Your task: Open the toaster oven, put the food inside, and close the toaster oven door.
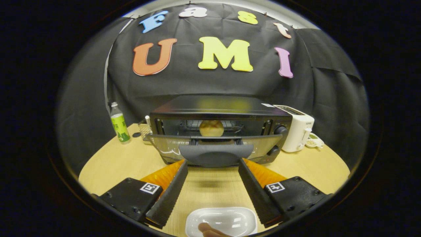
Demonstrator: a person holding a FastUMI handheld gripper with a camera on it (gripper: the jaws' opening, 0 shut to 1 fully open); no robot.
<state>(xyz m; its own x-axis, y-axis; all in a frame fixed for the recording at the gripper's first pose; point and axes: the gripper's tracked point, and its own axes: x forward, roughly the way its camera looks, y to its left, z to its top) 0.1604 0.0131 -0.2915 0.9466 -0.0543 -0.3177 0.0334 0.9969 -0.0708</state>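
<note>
bun (211,128) sits inside oven (217,113) | door (215,149) half up, so closing is left | gripper (213,164) fingers spread wide, empty, just before door

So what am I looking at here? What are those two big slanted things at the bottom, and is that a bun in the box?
The camera rides on a gripper, a two-finger grabbing tool a person holds. The two slanted things are its fingers, spread open and holding nothing. Just ahead of them on the round wooden table sits a toaster oven with its door hanging open. Yes, a round bun sits inside on the rack. An empty white dish lies between the fingers, nearer the camera. Beside the oven stand a green bottle and a white toaster.
</note>
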